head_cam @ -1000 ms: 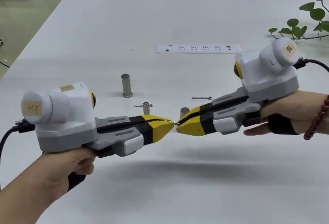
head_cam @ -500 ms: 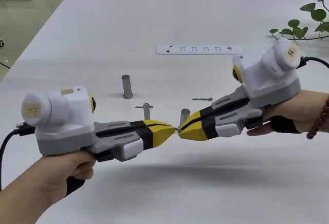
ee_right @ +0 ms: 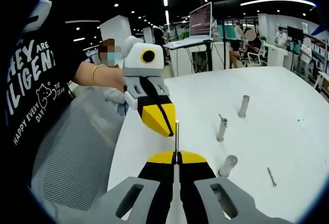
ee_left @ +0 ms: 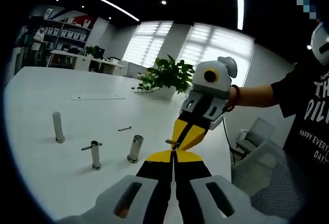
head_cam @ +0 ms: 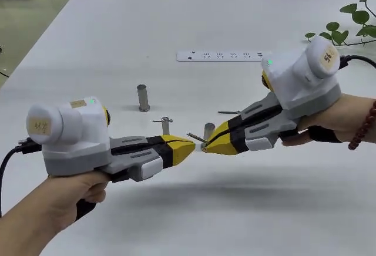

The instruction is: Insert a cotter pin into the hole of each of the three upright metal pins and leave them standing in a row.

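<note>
One metal pin point(head_cam: 165, 128) had its cotter pin point(head_cam: 157, 120); two stood bare. The right gripper point(head_cam: 204, 147) pinched a second cotter pin point(head_cam: 195, 137) beside a bare metal pin point(head_cam: 209, 131). The left gripper point(head_cam: 192, 144) was closed, empty.

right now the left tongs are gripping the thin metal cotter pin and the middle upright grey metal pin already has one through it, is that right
Wrong side: the right tongs grip the thin metal cotter pin; the right gripper view shows it sticking out of their shut yellow tips. The middle upright grey metal pin does have one through it.
</note>
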The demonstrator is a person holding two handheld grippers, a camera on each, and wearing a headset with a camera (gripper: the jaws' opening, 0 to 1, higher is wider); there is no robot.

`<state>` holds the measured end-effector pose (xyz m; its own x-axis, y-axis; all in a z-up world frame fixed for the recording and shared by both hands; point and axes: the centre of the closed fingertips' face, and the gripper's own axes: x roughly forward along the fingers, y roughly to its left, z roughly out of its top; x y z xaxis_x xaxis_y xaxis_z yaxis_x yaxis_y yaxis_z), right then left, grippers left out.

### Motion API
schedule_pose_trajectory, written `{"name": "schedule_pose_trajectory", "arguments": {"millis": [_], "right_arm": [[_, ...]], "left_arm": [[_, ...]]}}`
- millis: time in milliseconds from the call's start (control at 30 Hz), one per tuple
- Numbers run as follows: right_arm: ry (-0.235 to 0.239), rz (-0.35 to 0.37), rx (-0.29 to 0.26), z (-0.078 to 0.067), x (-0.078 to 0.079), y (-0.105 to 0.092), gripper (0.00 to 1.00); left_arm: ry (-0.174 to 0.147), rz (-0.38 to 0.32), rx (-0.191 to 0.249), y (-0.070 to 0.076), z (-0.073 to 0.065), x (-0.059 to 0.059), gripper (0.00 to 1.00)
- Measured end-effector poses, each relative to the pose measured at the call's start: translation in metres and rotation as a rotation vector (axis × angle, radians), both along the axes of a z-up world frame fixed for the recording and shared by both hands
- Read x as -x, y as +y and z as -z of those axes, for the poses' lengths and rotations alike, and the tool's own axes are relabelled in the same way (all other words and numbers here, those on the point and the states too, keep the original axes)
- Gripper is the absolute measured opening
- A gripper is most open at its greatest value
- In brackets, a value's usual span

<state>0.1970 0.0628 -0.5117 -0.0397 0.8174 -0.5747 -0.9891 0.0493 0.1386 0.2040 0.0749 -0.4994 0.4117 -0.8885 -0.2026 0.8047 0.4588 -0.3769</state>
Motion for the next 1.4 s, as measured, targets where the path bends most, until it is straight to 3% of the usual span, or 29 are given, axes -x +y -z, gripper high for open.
{"name": "schedule_pose_trajectory", "arguments": {"millis": [467, 867, 1067, 1400], "right_arm": [[-0.084, 0.023, 0.135, 0.012, -0.018, -0.024, 0.0], [-0.15, 0.025, 0.27, 0.022, -0.036, -0.048, 0.0], [-0.166, 0.021, 0.306, 0.028, -0.042, -0.053, 0.0], [-0.177, 0.006, 0.364, 0.041, -0.059, -0.058, 0.0]], "left_arm": [[-0.043, -0.063, -0.065, 0.004, 0.008, -0.009, 0.0], [-0.108, -0.137, -0.132, 0.004, 0.014, -0.027, 0.11], [-0.128, -0.168, -0.153, 0.003, 0.016, -0.035, 0.17], [-0.157, -0.221, -0.252, -0.003, 0.037, -0.048, 0.23]]}}
